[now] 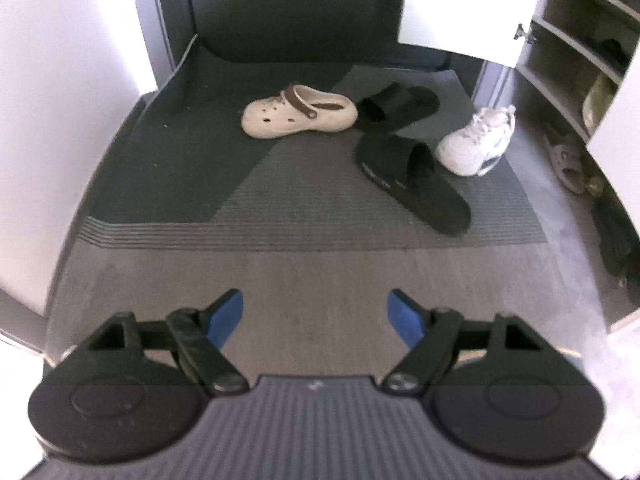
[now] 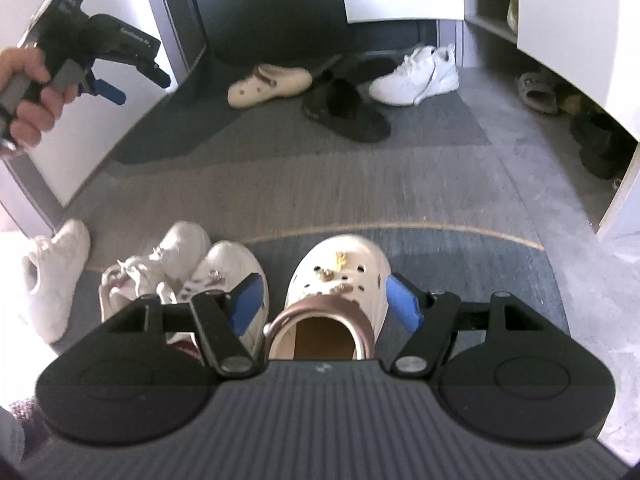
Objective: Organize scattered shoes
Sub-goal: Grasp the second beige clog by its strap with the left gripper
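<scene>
Grey ribbed doormat [image 1: 304, 216] carried a beige clog [image 1: 298, 114], two black slides [image 1: 412, 180] and a white sneaker [image 1: 478, 144]. Left tongs [image 1: 314, 314] stood wide, empty; right tongs [image 2: 324, 300] straddled, unpinched, a white charm-studded clog [image 2: 340, 276].

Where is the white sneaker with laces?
In the left wrist view, the white sneaker sits right of the black slides, near the open shoe cabinet.

bare floor [image 1: 312, 264] ahead, shoes [image 1: 412, 176] crowding mat [image 1: 280, 200]
</scene>
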Motion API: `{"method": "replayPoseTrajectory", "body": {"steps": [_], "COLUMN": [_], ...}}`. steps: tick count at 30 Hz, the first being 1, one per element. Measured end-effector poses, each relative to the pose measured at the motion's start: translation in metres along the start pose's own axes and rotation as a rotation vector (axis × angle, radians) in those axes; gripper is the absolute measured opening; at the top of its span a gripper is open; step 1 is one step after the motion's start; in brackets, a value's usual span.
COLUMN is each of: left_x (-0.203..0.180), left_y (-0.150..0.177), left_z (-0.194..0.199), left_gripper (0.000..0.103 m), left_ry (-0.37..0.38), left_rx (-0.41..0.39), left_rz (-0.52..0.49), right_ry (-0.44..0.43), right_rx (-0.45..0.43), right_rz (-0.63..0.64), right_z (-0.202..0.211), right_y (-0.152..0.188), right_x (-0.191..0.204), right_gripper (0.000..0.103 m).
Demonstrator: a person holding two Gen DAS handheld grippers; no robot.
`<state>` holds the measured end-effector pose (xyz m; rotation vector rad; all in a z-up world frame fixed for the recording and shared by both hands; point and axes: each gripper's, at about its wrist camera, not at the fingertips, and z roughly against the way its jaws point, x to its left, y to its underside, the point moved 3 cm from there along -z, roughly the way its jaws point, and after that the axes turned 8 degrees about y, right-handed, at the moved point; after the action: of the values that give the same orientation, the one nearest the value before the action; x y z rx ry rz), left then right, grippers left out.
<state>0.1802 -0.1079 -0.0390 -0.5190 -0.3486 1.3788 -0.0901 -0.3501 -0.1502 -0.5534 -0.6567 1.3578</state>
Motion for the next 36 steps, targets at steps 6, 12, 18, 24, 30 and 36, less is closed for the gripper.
{"method": "replayPoseTrajectory", "body": {"steps": [6, 12, 18, 24, 30, 36], "left_x": [0.004, 0.017, 0.035, 0.057, 0.065, 0.081], "left_y": [-0.062, -0.125, -0.183, -0.228, -0.266, -0.282], "left_z": [-0.008, -0.083, -0.199, -0.296, -0.381, -0.454], "left_gripper": [0.082, 0.084, 0.083, 0.083, 0.082, 0.081], "left_ry": [-0.065, -0.095, -0.145, -0.201, -0.301, -0.356], "left_rx": [-0.011, -0.106, -0.163, -0.169, -0.151, -0.068], "left_rz": [-0.013, 0.008, -0.021, -0.002, -0.054, -0.007], "right_ry": [-0.014, 0.016, 0.096, 0.173, 0.240, 0.276], "right_rx": [-0.004, -0.008, -0.026, 0.009, 0.019, 0.017], "right_rz": [-0.105, -0.125, -0.117, -0.153, -0.193, -0.220], "right_z": [-0.012, -0.047, -0.080, -0.121, -0.149, -0.177], "right_y": [-0.010, -0.026, -0.058, -0.083, -0.111, -0.125], "right_x": [-0.008, 0.002, 0.008, -0.002, -0.009, -0.002], "right_gripper": [0.070, 0.070, 0.070, 0.070, 0.070, 0.070]}}
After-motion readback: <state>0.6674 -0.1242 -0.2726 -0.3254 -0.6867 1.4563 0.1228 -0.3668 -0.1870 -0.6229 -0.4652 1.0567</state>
